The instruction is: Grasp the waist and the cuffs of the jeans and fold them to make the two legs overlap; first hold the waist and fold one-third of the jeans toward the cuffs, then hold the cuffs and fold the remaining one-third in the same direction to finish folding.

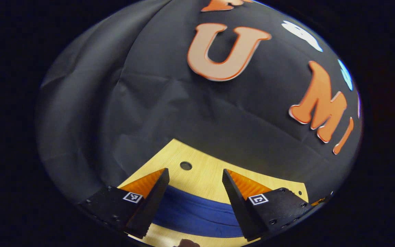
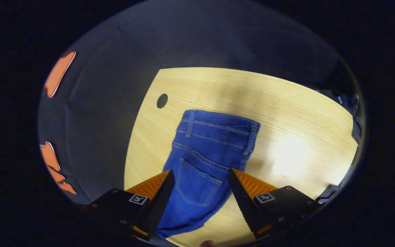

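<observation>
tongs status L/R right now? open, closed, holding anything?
Left tongs: open, holding nothing, above the jeans.
Right tongs: open, holding nothing, jeans lie flat on the table beyond them.

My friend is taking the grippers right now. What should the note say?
Left gripper: open, holding nothing, above the jeans near the table edge.
Right gripper: open, holding nothing, over the jeans with the back pocket between its fingers.
Jeans: lying flat on the wooden table, waistband at the far end, near the round hole. The cuffs can't be seen, so how much is folded is unclear.
Left to do: check the legs overlap, fold the waist third toward the cuffs, then fold the cuff third.
</observation>
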`<state>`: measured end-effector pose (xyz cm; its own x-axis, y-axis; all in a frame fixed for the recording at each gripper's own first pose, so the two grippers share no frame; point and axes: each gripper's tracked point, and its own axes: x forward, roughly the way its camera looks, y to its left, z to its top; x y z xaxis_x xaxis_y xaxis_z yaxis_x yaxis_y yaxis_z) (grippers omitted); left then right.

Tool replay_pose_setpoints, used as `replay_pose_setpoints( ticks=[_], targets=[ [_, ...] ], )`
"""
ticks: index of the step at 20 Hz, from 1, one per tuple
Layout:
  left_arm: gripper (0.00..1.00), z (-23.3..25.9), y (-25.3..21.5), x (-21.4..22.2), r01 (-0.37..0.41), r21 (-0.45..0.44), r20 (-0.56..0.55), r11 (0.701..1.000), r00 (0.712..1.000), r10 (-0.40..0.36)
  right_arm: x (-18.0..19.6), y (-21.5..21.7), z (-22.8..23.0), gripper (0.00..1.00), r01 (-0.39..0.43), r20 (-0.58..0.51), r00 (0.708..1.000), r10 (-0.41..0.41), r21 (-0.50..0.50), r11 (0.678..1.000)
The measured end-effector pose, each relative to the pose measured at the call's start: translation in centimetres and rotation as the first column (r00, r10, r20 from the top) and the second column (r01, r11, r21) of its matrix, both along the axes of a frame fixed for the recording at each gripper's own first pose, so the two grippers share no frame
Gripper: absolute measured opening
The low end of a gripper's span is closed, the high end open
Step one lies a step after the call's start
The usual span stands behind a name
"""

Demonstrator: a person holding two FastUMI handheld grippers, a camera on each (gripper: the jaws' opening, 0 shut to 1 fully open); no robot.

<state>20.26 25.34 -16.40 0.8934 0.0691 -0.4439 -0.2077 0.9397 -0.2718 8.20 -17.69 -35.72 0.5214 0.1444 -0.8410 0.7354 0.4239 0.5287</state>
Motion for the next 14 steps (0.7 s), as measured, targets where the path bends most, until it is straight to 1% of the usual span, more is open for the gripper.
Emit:
replay_pose_setpoints(
  ticks=[2,3,4,5,6,7,9,10,12,14],
  targets=[
    [0.96,3.6,-1.1,-1.2,0.008,0.135,0.133,0.991,0.991,-0.026,-0.8,0.1,-1.4,0.98,-0.003,-0.022,1.0,0.003,0.0,1.0],
    [0.96,5.1,-2.0,-1.7,0.008,0.208,0.186,0.978,0.982,-0.047,-1.1,0.0,-2.4,0.98,-0.001,-0.029,1.0,0.001,-0.009,1.0],
    [1.0,6.0,-2.9,-2.3,0.009,0.264,0.216,0.964,0.974,-0.068,-1.2,-0.1,-2.9,0.98,-0.004,-0.032,0.999,0.003,-0.018,1.0],
    [0.96,6.6,-4.4,-2.8,0.024,0.3,0.228,0.954,0.969,-0.096,-1.2,0.1,-3.4,0.98,-0.012,-0.026,1.0,0.012,-0.022,1.0],
    [0.96,7.1,-5.7,-3.4,0.041,0.315,0.231,0.948,0.966,-0.118,-1.3,0.2,-3.8,0.98,-0.013,-0.033,0.999,0.012,-0.025,1.0],
    [0.96,7.3,-7.1,-3.8,0.066,0.312,0.239,0.948,0.96,-0.145,-1.1,0.3,-4.2,0.98,-0.005,-0.029,1.0,0.005,-0.013,1.0],
    [0.96,7.8,-10.2,-5.0,0.098,0.29,0.242,0.952,0.955,-0.172,-0.1,0.5,-4.8,0.98,0.018,-0.007,1.0,-0.018,0.007,1.0],
    [0.98,8.0,-11.1,-5.6,0.106,0.282,0.241,0.954,0.954,-0.178,0.0,0.3,-4.9,0.98,0.024,0.0,1.0,-0.024,0.005,1.0],
    [0.97,8.3,-12.4,-6.6,0.12,0.267,0.248,0.956,0.95,-0.189,0.6,0.0,-4.9,0.96,0.038,0.019,0.999,-0.038,0.004,0.999],
    [0.98,8.0,-13.3,-7.3,0.138,0.253,0.238,0.958,0.951,-0.199,0.5,-0.2,-5.1,0.96,0.027,0.038,0.999,-0.026,-0.003,1.0]
  ],
)
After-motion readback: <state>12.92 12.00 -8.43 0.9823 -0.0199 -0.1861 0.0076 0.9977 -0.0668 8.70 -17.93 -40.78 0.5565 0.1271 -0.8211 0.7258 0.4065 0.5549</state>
